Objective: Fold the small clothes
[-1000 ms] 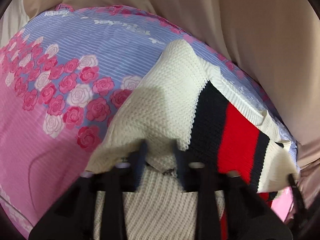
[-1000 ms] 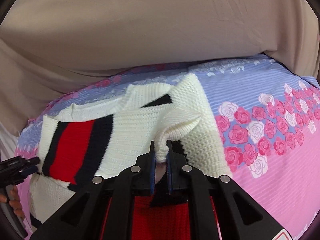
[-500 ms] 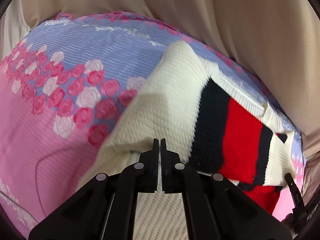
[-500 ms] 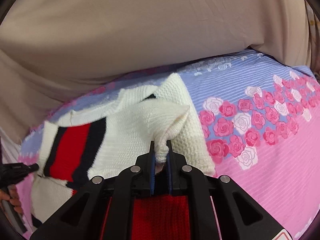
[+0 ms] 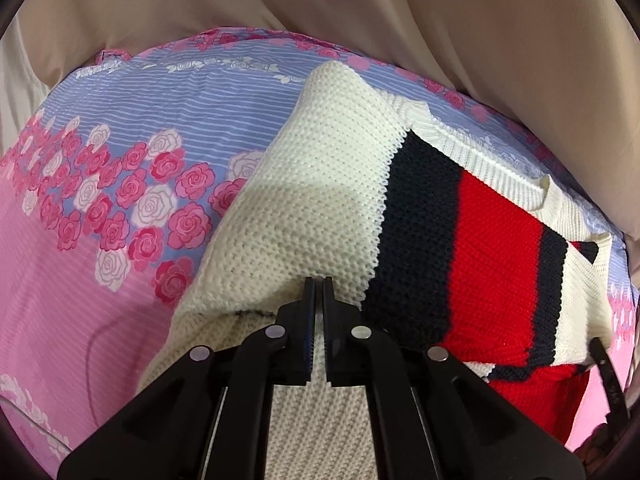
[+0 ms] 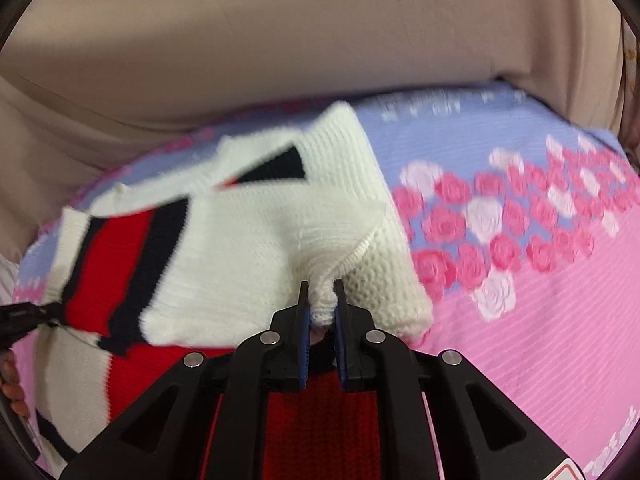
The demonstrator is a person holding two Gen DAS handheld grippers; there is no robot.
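Observation:
A small cream knit sweater [image 5: 320, 200] with navy and red stripes lies on the flowered bedsheet [image 5: 100, 260], partly folded over itself. My left gripper [image 5: 318, 284] is shut, its tips at the edge of the cream flap; no fabric shows between them. My right gripper [image 6: 320, 292] is shut on a bunched cream corner of the sweater [image 6: 224, 256] and holds it lifted above the red part below. The other gripper's black tip [image 6: 24, 316] shows at the far left of the right wrist view.
The sheet [image 6: 540, 320] is pink toward me and blue with pink and white roses farther back. A beige cloth [image 5: 440, 20] rises behind the bed. The beige cloth also fills the top of the right wrist view [image 6: 280, 40].
My left gripper has closed from open and drawn back from under the cream flap. My right gripper has kept its hold and carried the cream corner along; its view is now blurred by motion.

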